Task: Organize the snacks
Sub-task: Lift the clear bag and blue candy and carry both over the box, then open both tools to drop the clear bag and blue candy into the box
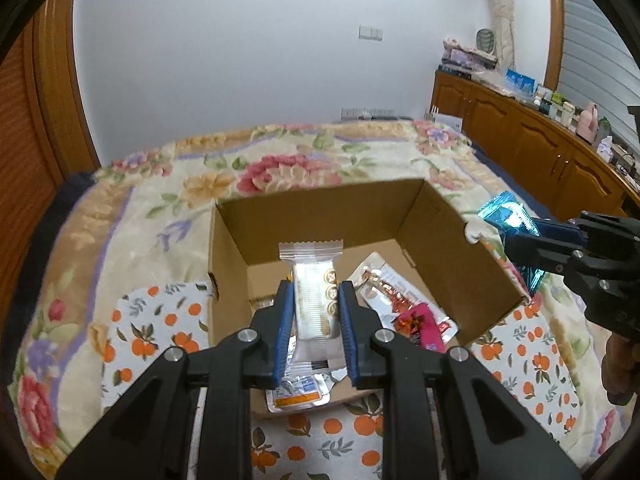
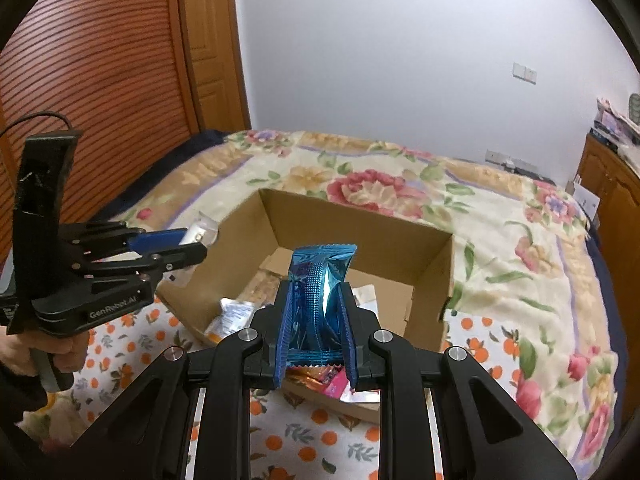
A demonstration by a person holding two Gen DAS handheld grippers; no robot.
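Note:
An open cardboard box [image 1: 320,208] [image 2: 360,220] sits on the bed. My left gripper [image 1: 316,292] is shut on a clear-wrapped white biscuit packet [image 1: 314,300] and holds it above the box's near part; it also shows in the right wrist view [image 2: 192,246] over the box's left wall. My right gripper [image 2: 314,292] is shut on a shiny blue snack packet [image 2: 318,280] above the box's near side; in the left wrist view it [image 1: 516,236] is over the box's right wall with the blue packet [image 1: 500,212]. Several snack packets [image 1: 400,304] lie in the box.
The box rests on an orange-print cloth [image 1: 328,432] over a floral blanket [image 1: 260,168] on the bed. Wooden cabinets [image 1: 540,136] with clutter on top run along the right. A slatted wooden door [image 2: 100,60] stands to the left.

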